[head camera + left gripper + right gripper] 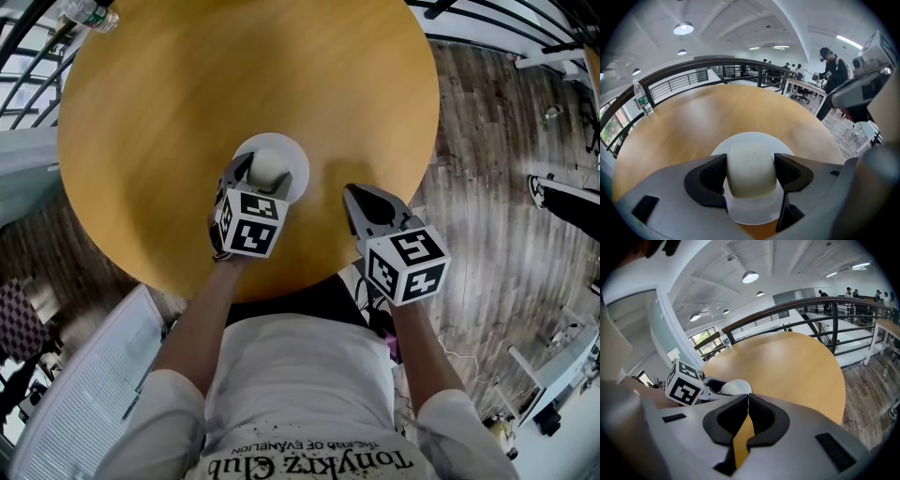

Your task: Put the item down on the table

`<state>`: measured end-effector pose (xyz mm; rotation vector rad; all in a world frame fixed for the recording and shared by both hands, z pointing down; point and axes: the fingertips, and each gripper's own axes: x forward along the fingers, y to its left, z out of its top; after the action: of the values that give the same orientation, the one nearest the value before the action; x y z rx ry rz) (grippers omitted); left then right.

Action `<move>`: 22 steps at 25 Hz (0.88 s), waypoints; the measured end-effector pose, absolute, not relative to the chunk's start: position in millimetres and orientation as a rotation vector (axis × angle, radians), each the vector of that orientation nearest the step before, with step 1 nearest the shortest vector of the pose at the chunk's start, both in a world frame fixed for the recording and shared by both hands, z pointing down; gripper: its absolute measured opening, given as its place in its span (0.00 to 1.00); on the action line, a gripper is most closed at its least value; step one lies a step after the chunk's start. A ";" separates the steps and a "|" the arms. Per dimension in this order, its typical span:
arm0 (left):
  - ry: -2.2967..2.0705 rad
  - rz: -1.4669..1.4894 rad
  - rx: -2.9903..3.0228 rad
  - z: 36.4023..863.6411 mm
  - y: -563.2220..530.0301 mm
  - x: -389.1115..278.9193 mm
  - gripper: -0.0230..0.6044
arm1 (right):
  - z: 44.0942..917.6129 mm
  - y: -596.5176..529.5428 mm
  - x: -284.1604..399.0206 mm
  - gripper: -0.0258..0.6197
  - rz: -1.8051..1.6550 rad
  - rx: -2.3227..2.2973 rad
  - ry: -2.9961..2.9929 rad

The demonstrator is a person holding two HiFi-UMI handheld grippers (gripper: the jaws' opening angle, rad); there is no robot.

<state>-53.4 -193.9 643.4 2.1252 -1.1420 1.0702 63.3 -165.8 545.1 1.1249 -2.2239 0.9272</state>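
The left gripper (262, 174) has its jaws clamped on the 2 sides of a cream rounded item (752, 161), which sits over a white plate (754, 138) near the near edge of the round wooden table (178, 94). Whether the item touches the plate cannot be told. The plate carries nothing else. The right gripper (746, 401) is just beside it over the near edge, jaws pressed together with nothing between them. 1 clear water bottle (643, 100) stands at the far-left edge.
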 end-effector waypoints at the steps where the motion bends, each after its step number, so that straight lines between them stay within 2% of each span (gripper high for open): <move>1: -1.143 1.075 2.126 643.7 -194.3 -53.0 0.56 | 544.7 -165.7 63.9 0.08 0.927 1.126 -2.224; 22: -1.122 1.096 2.103 651.9 -193.1 -50.2 0.56 | 543.5 -163.4 62.2 0.08 0.930 1.124 -2.233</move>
<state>-50.2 -193.1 651.9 2.1031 -1.1216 1.0961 62.2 -163.4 543.5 1.1237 -2.2328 0.9301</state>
